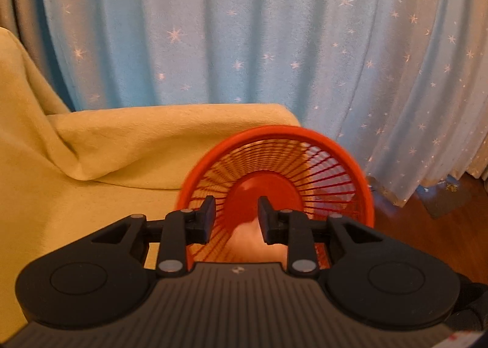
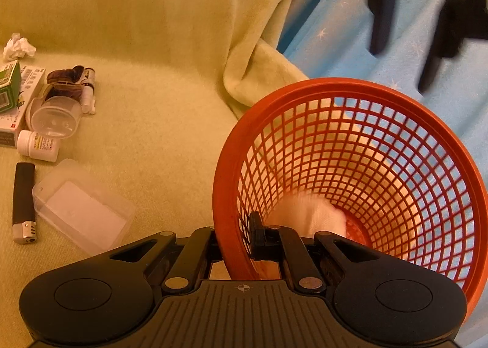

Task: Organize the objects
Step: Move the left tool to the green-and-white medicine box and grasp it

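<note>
right gripper (image 2: 241,233) pinches the red basket (image 2: 360,165) rim; left gripper (image 1: 236,220) spread.

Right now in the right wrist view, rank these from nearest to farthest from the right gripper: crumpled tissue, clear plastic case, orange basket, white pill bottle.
1. orange basket: its rim is clamped in the right gripper.
2. clear plastic case: lower left on the yellow blanket.
3. white pill bottle: farther left, past the case.
4. crumpled tissue: far upper left.
</note>
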